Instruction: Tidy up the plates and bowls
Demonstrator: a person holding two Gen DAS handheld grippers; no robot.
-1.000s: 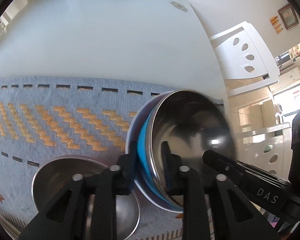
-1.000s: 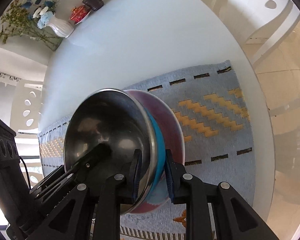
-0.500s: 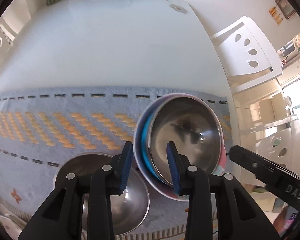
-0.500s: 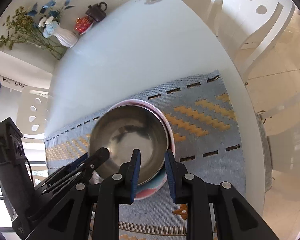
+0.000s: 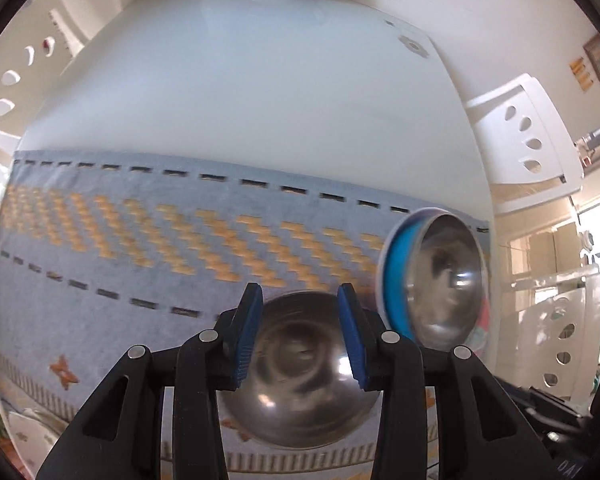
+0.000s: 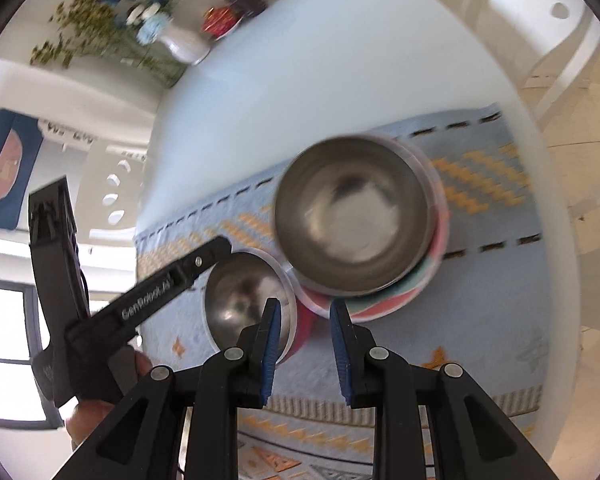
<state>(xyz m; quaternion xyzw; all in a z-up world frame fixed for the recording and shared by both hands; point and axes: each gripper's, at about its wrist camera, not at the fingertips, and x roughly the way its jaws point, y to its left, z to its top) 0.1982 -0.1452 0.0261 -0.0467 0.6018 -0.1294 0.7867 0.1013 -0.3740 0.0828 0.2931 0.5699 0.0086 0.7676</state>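
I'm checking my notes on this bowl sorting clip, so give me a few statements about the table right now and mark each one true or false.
1. Both grippers, left gripper and right gripper, have open, empty jaws. True.
2. The large steel bowl sits in a colourful plate. True.
3. The small steel bowl is stacked inside the large one. False: it sits beside it on the placemat.
4. The vase lies tipped over. False: it stands upright.

Both wrist views look down close, sharing the steel bowls (image 5: pixel 300 368) (image 6: pixel 248 296).

Two steel bowls (image 6: pixel 354 220) (image 6: pixel 246 298), one plate (image 6: pixel 432 276) — perhaps more stacked — one placemat (image 5: pixel 100 272).
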